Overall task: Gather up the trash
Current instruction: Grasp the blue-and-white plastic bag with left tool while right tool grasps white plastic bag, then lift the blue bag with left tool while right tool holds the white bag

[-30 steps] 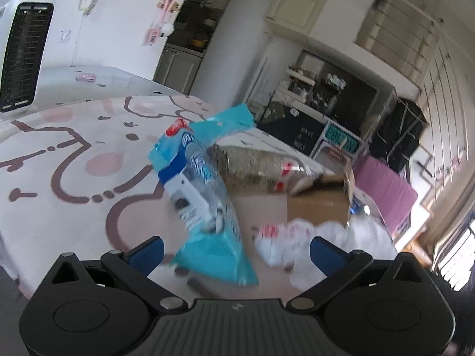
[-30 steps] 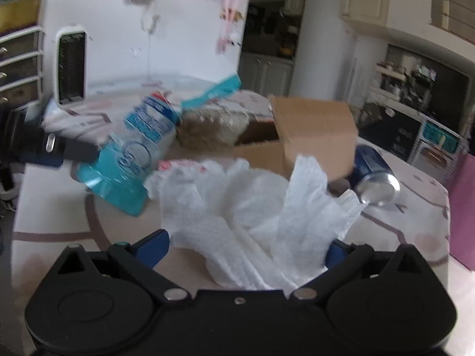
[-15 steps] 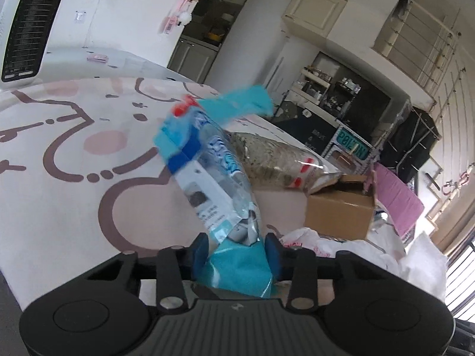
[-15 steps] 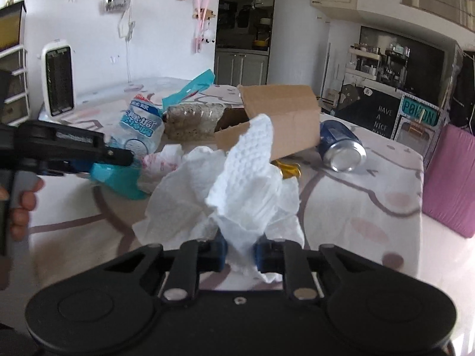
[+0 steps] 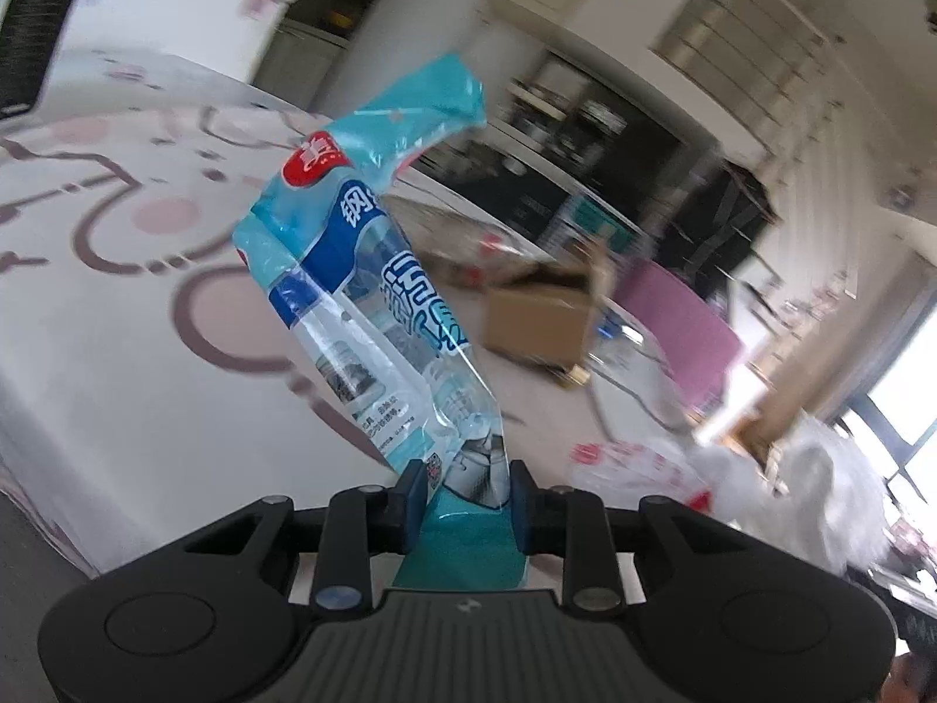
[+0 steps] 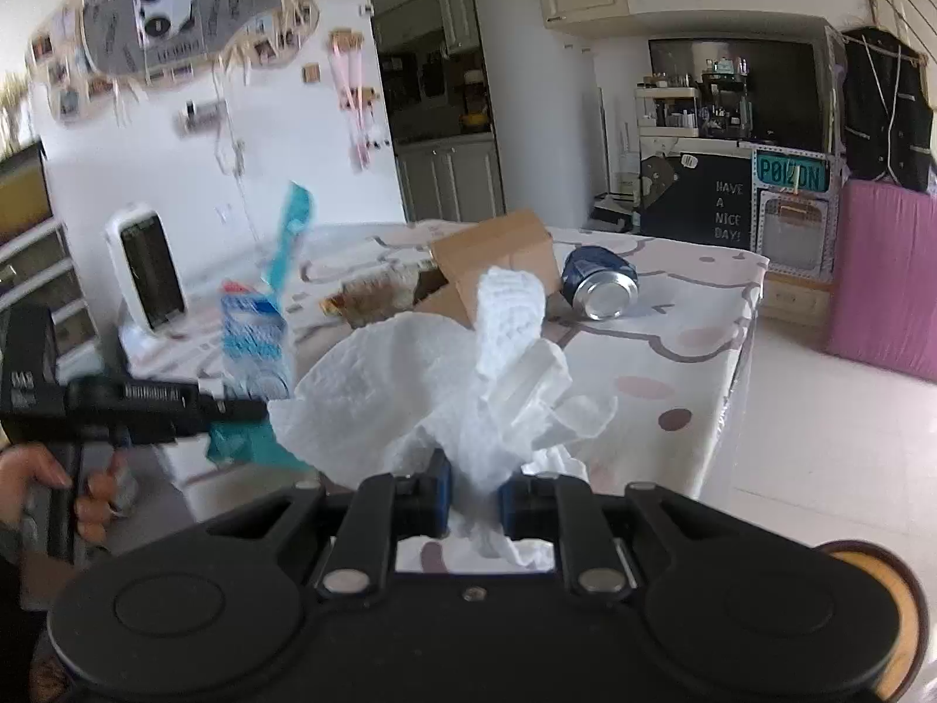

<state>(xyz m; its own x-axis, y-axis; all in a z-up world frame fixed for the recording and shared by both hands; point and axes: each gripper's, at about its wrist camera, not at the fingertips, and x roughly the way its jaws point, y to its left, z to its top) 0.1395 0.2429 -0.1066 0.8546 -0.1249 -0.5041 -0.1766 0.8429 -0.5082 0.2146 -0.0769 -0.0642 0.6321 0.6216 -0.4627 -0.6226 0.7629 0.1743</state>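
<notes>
- Left gripper: jaws have just closed further, now narrow and clamped on the lower end of the blue plastic wrapper; the wrapper is lifted off the table
- Wrapper, long axis: runs up and away from the left gripper, leaning to the left, with its teal top flap bent over to the right; printed face towards the camera
- Right gripper: jaws drawn close, pinching the bunched base of the white paper towel, which fans out upward and ahead of the jaws, clear of the table
- From the right wrist view, the left gripper and the hand holding it appear to the left, the wrapper standing nearly upright above it
- Cardboard box: beyond the towel on the table, lying on its side with its opening to the left; a crumpled clear bag of brownish material sits at its mouth
- Blue can: on its side just right of the box, its silvery end towards the camera
- White heater: upright, far left of the right gripper
</notes>
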